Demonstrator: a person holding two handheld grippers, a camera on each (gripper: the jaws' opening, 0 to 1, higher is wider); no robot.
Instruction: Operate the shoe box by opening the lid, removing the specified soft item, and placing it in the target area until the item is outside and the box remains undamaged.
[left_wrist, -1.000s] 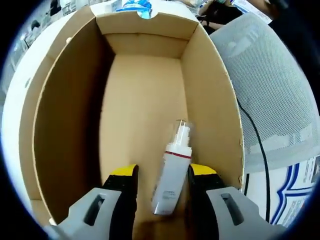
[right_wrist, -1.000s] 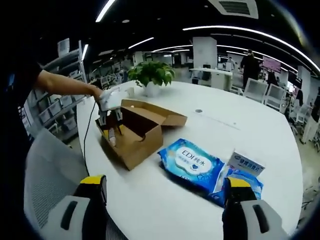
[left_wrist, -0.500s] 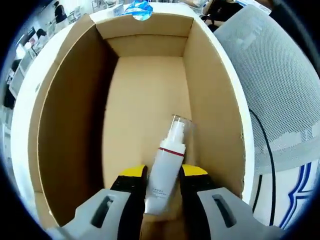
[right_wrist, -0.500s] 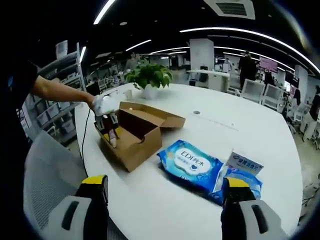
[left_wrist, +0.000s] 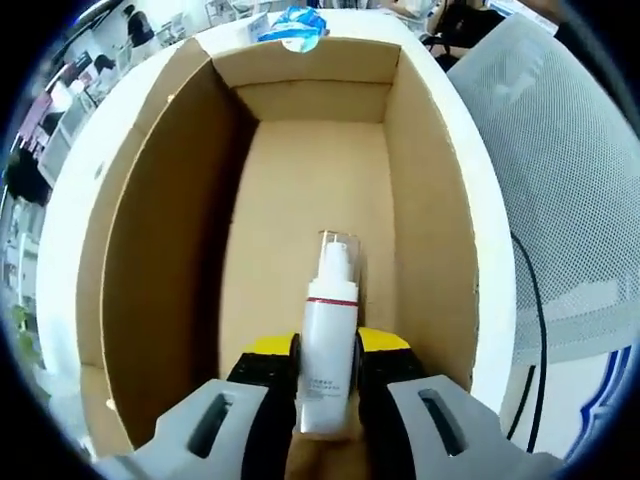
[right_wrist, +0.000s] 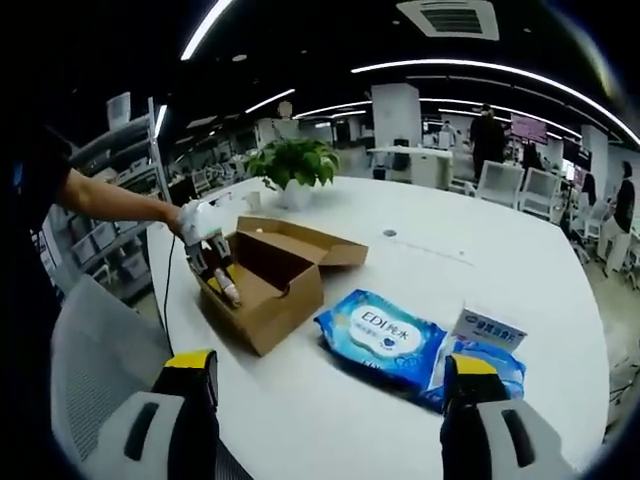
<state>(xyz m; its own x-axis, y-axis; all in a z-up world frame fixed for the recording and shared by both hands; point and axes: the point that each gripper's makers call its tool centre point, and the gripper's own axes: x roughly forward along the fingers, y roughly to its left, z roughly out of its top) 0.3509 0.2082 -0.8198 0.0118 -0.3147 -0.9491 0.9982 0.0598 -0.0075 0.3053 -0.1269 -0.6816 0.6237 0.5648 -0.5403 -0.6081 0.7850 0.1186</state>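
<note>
In the left gripper view, the left claw (left_wrist: 328, 365) is clenching the white bottle (left_wrist: 328, 350) inside the shoe box (left_wrist: 160, 250), nozzle pointing to 12 o'clock. In the right gripper view, the right claw (right_wrist: 325, 400) is hanging released above the desk (right_wrist: 480, 260), wipes pack (right_wrist: 385, 335) at 12 o'clock.

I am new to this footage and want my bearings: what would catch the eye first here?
In the left gripper view, the left gripper is shut on a white pump bottle with a red band, inside the open cardboard box. In the right gripper view, that box stands lid-open on the white round table, with a blue wet-wipes pack lying beside it and a potted plant behind it. The right gripper is open above the table's near edge.
</note>
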